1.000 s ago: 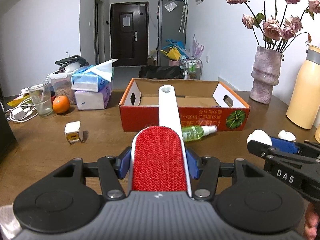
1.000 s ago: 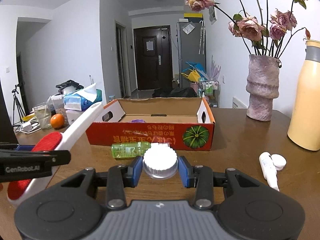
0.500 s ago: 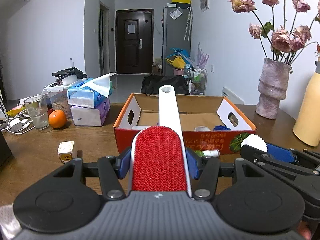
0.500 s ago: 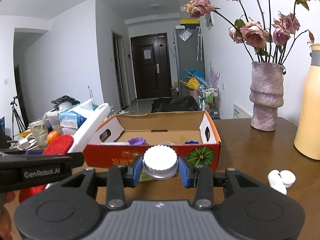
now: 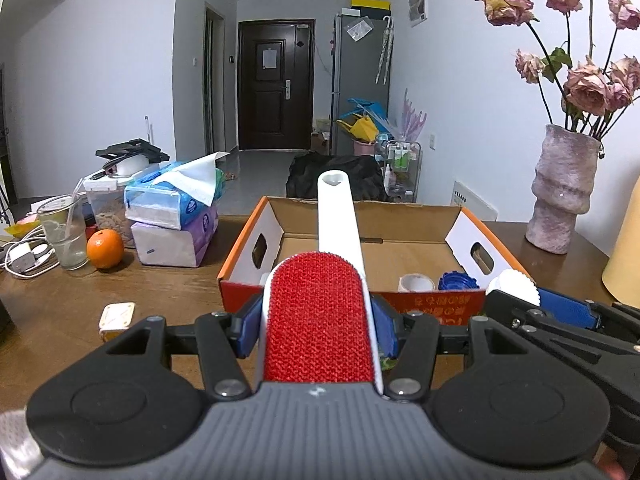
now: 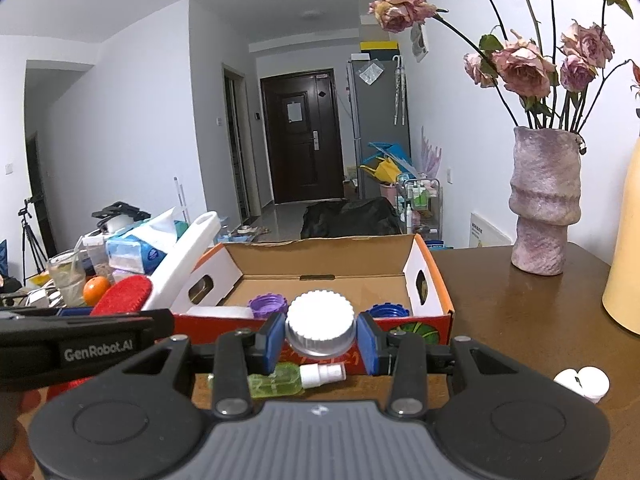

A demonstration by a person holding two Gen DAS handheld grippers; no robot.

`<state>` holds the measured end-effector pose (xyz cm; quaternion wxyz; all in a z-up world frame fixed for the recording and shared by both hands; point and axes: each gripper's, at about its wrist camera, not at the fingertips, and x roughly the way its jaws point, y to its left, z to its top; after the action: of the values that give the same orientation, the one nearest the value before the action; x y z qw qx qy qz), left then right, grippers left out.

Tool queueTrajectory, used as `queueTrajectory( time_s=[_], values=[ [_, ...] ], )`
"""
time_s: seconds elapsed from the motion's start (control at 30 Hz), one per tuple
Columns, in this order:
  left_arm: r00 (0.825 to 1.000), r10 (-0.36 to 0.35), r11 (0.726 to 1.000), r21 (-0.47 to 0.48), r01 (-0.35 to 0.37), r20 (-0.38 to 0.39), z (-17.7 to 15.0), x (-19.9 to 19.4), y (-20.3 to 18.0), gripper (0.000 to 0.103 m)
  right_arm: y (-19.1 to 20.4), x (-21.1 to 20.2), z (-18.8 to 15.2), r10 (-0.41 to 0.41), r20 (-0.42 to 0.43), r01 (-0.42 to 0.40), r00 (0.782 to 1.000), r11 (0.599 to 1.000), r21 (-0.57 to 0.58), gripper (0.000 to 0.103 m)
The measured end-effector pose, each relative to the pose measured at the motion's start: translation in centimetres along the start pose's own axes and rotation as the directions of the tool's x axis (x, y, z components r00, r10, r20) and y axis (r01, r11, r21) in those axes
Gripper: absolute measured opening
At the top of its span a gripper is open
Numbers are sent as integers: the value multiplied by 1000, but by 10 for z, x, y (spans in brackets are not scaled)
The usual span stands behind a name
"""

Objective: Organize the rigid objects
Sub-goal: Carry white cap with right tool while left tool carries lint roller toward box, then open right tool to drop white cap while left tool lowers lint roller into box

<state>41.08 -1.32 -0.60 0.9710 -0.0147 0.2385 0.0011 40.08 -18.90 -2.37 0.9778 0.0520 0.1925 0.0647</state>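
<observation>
My left gripper is shut on a lint brush with a red pad and a long white handle that points over the open cardboard box. My right gripper is shut on a white ribbed bottle cap, held just in front of the box's near wall. Inside the box lie a purple cap, a blue cap, a tape roll and a white item. A green spray bottle lies on the table before the box. The right gripper shows beside the left one.
Left of the box are tissue packs, an orange, a glass, cables and a small white cube. A vase of dried roses and a yellow bottle stand on the right. A white tube with its cap lies near the right gripper.
Both grippers have moved forward toward the box with their loads and risen slightly; the box interior now shows and the spray bottle has slipped beneath the grippers.
</observation>
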Motion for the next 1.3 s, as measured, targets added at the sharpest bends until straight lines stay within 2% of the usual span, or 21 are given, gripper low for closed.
queueTrajectory(
  time_s=[0.87,1.3],
  values=[
    [999,7,1000,10,-7,39,46,85,-10,58,-16,85,29,-37,-12,37,999,999,35,38],
    [998,35,999,2,-35,50,69,133,-10,58,-22,129,45,-58,-6,59,998,997,50,38]
  ],
)
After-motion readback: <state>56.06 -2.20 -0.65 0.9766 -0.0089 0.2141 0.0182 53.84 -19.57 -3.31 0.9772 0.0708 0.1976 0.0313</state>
